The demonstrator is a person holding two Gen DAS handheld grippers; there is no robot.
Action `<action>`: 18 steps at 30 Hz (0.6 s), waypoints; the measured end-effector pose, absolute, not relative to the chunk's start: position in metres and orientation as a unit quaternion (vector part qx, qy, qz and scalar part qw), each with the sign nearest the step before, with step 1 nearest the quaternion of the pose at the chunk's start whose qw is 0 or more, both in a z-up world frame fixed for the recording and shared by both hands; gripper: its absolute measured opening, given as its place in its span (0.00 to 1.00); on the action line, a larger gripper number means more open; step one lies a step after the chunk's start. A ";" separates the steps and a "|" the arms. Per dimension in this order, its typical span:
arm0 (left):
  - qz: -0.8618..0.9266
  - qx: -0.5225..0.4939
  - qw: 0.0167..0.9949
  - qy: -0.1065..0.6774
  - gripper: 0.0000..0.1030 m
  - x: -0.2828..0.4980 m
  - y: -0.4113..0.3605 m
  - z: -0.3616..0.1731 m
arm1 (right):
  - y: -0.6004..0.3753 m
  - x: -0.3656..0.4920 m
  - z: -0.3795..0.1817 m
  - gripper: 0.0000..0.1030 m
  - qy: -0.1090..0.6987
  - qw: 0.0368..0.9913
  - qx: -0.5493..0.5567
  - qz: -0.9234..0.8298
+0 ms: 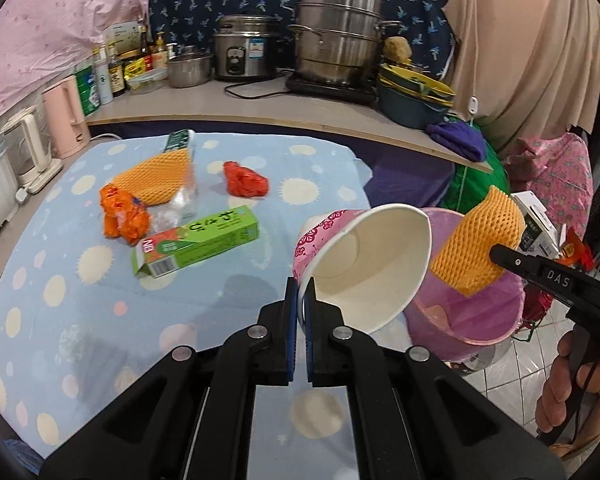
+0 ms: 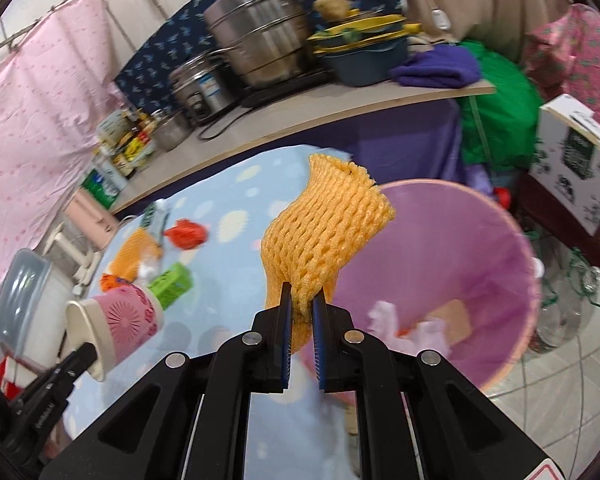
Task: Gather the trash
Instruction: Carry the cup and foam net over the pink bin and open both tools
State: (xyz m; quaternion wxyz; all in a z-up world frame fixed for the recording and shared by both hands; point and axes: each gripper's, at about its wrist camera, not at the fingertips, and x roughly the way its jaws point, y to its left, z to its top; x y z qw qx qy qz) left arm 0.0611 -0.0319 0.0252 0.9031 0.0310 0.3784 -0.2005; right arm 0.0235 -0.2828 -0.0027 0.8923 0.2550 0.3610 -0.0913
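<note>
My left gripper [image 1: 301, 286] is shut on the rim of a pink paper cup [image 1: 364, 264], held above the table's right edge beside the pink bin [image 1: 476, 320]. My right gripper [image 2: 302, 294] is shut on an orange foam net [image 2: 324, 228], held over the bin's [image 2: 500, 240] near rim. The bin holds some paper and plastic scraps [image 2: 420, 328]. On the blue dotted tablecloth [image 1: 100, 300] lie a green box [image 1: 196, 242], an orange wrapper [image 1: 122, 216], another foam net [image 1: 156, 176], clear plastic [image 1: 182, 200], a red bag [image 1: 246, 180] and a green tube box [image 1: 178, 140].
A counter [image 1: 228, 108] behind the table carries pots, a rice cooker [image 1: 246, 50], bottles and kettles [image 1: 66, 116]. A white carton [image 2: 576, 160] and bags stand right of the bin on the tiled floor [image 2: 560, 380]. A plastic tub [image 2: 20, 284] sits at far left.
</note>
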 end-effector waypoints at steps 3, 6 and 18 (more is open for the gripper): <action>-0.230 0.043 0.898 0.373 0.03 0.055 -0.061 0.028 | -0.302 0.007 -0.007 0.09 0.358 0.890 0.255 -0.119; -0.257 0.055 0.893 0.366 0.03 0.053 -0.090 0.031 | -0.316 -0.004 -0.013 0.10 0.358 0.889 0.250 -0.140; -0.308 0.091 0.872 0.369 0.03 0.062 -0.180 0.013 | -0.347 -0.013 -0.052 0.11 0.387 0.865 0.285 -0.147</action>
